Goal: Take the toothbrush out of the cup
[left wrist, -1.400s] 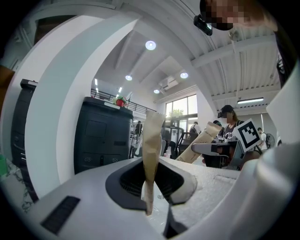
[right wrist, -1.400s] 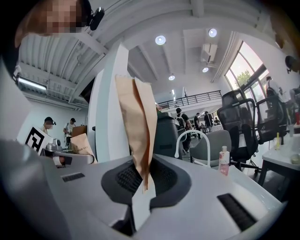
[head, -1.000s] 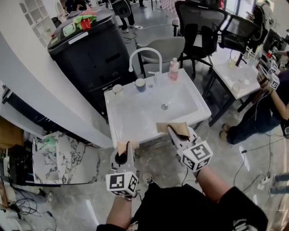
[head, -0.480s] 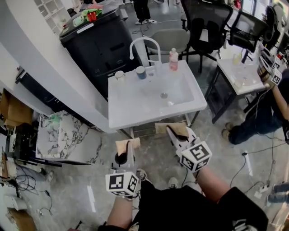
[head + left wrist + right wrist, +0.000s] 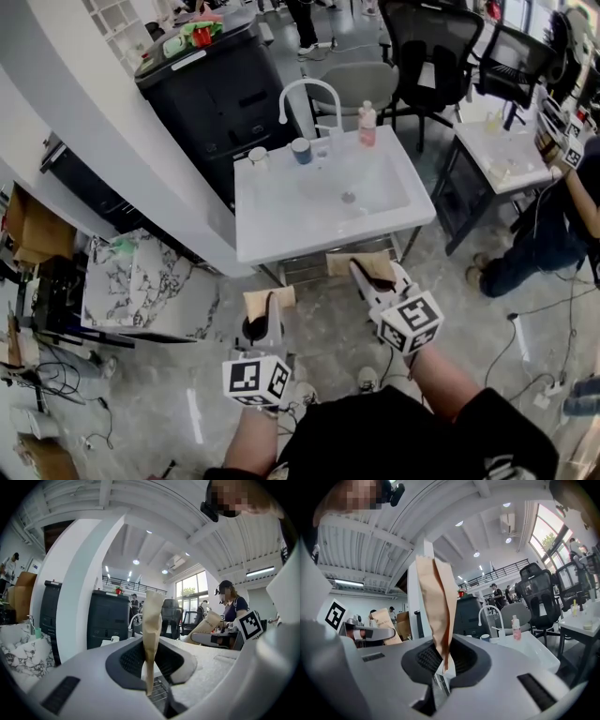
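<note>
A blue cup (image 5: 301, 150) stands at the back rim of the white sink (image 5: 281, 234), beside the curved faucet (image 5: 309, 94); it shows small in the right gripper view too (image 5: 485, 638). I cannot make out a toothbrush in it at this distance. My left gripper (image 5: 267, 298) and right gripper (image 5: 361, 265) hover side by side, short of the sink's front edge, pointing toward it. Both pairs of tan padded jaws are pressed together, with nothing between them, in the left gripper view (image 5: 153, 595) and the right gripper view (image 5: 433, 564).
A white cup (image 5: 257, 157) and a pink bottle (image 5: 367, 125) also stand on the sink's back rim. A black cabinet (image 5: 216, 84) is behind it, office chairs (image 5: 431, 47) and a white table (image 5: 502, 155) with a seated person (image 5: 562, 216) to the right, and a marbled slab (image 5: 141, 281) to the left.
The sink has slid away from both grippers: their tips overlapped its front edge before and now sit below it over the floor. The jaws stayed together.
</note>
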`<control>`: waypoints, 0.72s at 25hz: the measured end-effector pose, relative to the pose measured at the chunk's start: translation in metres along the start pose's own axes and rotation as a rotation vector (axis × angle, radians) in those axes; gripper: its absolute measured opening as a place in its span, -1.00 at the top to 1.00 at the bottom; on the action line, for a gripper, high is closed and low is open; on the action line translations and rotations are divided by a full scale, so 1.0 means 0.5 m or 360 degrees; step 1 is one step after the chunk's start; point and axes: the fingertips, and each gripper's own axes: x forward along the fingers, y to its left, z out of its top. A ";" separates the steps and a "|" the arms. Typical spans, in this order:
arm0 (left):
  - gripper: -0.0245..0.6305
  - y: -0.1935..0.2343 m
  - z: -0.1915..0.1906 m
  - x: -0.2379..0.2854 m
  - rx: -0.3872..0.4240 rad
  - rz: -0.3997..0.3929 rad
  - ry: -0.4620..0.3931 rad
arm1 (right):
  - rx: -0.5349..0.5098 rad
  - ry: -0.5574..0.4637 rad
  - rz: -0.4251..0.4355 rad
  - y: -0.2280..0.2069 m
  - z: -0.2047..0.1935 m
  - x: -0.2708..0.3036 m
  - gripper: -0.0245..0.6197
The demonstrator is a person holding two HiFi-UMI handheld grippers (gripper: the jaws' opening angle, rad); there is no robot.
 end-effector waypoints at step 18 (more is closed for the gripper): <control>0.81 0.136 0.032 -0.091 -0.0029 -0.0205 -0.0045 | -0.0053 -0.0024 -0.0191 0.177 0.000 0.020 0.85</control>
